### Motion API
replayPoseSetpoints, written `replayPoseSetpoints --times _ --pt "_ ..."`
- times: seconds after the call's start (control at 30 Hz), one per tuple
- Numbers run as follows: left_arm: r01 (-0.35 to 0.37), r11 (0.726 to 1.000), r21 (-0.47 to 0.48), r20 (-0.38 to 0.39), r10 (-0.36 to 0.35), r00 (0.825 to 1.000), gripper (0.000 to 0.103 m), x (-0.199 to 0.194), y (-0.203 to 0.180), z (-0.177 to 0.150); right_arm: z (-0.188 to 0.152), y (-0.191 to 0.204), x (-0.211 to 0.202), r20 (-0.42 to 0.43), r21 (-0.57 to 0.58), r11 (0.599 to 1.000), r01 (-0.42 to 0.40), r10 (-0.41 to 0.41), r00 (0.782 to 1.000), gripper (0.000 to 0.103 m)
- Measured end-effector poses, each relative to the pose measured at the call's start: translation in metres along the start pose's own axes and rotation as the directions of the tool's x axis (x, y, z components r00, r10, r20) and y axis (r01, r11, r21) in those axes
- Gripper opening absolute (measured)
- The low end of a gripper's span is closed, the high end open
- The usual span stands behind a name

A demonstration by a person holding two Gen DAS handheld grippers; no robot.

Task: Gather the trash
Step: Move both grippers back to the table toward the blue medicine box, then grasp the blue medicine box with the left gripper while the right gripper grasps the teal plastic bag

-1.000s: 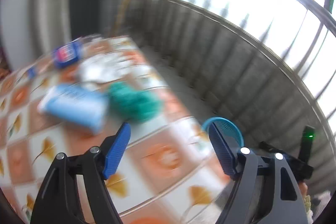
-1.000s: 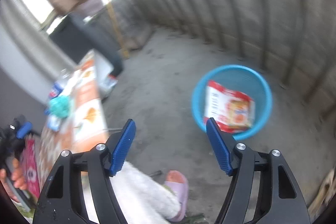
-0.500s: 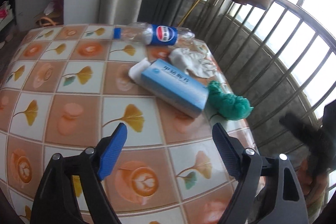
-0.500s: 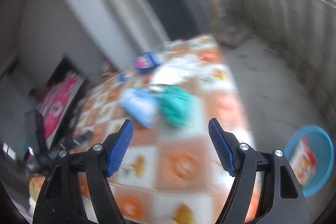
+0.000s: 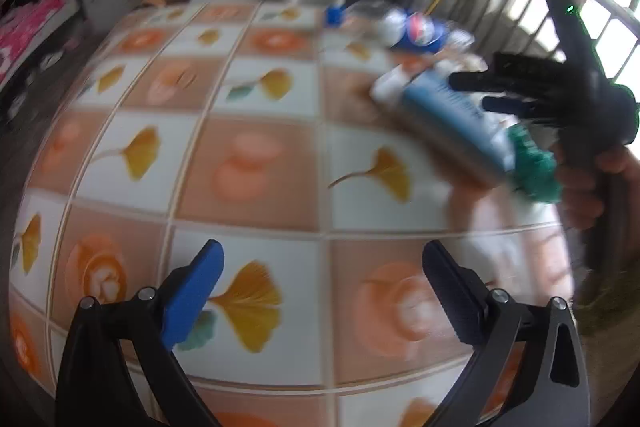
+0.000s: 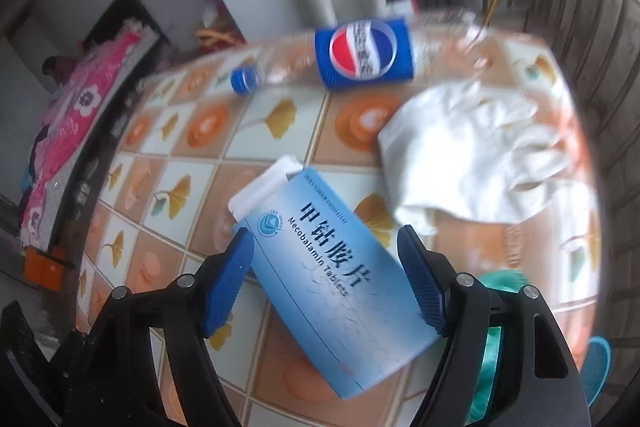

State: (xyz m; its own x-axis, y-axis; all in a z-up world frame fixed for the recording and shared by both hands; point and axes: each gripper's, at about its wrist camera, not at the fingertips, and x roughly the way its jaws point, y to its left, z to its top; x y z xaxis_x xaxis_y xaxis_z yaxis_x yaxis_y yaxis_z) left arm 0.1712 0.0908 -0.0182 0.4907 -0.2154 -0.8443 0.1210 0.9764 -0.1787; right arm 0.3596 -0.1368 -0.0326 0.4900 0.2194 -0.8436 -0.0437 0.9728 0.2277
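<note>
Two open claws [image 6: 326, 273] over blue medicine box [image 6: 332, 287] near table edge [image 6: 588, 187]

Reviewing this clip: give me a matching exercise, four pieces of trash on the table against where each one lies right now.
Things:
1. blue tablet box
2. plastic bottle
3. crumpled white paper
4. green wad

Places:
A. at the far edge of the table, lying on its side
B. between the fingers of the right gripper, not pressed
C. beside the box's near end, by the table's edge
D. between the bottle and the box, towards the railing

Pairs: 1-B, 2-A, 3-D, 4-C
</note>
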Motion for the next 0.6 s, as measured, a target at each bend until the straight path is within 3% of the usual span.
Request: replayPoseSetpoints --times 0.1,0.27,0.37,0.5,0.6 --pt "-0.028 0.999 -0.029 -0.052 0.026 0.998 0.097 0.01 0.01 -0.003 -0.006 0.004 0.007 -0.04 0.0 1.0 -0.02 0.02 0.999 0.072" --pt "-0.106 0.994 0.002 -0.027 0.106 0.994 0.097 0.008 0.019 -0.011 -0.033 0.017 0.008 -0.116 -0.007 0.997 -0.078 0.077 0.99 0.067" --pt "-0.187 0.981 0.04 -0.061 0.19 0.98 0.098 0.011 0.021 -0.012 -0.053 0.021 0.003 -0.111 0.023 0.994 -0.111 0.113 0.987 0.064" --pt "-0.182 0.982 0.059 -0.059 0.185 0.981 0.098 0.009 0.028 -0.015 -0.079 0.023 -0.006 -0.107 0.121 0.975 -0.188 0.201 0.974 0.052" --pt "-0.182 0.981 0.06 -0.05 0.185 0.981 0.098 0.009 0.028 -0.015 -0.098 0.031 -0.012 -0.123 0.153 0.952 -0.266 0.285 0.951 0.05"
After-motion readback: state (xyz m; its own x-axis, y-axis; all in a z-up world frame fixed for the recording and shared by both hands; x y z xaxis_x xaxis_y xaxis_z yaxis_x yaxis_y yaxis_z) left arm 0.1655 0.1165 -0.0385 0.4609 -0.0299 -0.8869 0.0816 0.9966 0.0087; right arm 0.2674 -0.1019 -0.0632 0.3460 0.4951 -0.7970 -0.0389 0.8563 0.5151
